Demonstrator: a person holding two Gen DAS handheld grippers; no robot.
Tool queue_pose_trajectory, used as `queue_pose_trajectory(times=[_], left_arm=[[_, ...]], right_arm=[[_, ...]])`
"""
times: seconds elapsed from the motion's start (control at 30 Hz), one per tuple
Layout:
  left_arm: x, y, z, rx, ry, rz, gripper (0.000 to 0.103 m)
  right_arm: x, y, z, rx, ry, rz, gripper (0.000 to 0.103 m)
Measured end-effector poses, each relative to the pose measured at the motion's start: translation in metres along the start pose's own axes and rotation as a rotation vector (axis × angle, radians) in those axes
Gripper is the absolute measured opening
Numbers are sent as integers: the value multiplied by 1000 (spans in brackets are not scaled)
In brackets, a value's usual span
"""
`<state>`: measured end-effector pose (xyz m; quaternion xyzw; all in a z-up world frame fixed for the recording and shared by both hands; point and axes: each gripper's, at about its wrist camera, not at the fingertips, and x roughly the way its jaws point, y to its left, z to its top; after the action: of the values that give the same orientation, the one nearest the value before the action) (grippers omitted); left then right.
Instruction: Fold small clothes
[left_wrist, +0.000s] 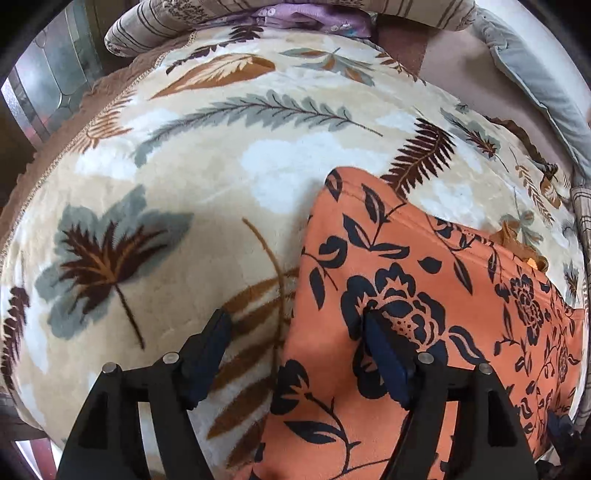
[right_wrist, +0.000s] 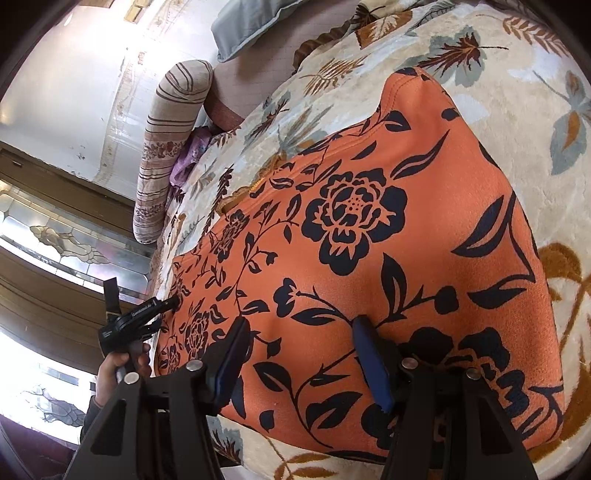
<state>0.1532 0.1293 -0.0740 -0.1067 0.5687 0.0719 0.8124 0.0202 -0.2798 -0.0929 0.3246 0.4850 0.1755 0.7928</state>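
Both grippers tilt down over the orange floral garment (left_wrist: 424, 295), left gripper (left_wrist: 297, 325) spread astride its edge, right gripper (right_wrist: 299, 328) parted above its middle, neither pinching cloth.

Bright daylight, fisheye-warped, perhaps window-lit.

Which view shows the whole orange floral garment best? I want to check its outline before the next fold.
The right wrist view: the orange floral garment lies almost wholly in frame on the leaf-print blanket, with most edges visible. The left wrist view shows only one part, cut off at the bottom and right.
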Motion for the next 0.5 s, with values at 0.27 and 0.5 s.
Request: queue_pose_trajectory(times=[0.27,0.5], left_arm=[[-12,-1,-23,58,-27,35,76],[-52,17,-52,-25,-114,-68,76]], right_arm=[[0,1,-1,-5,-8,-4,62],[-2,-1,-1,9,-9,11,62]])
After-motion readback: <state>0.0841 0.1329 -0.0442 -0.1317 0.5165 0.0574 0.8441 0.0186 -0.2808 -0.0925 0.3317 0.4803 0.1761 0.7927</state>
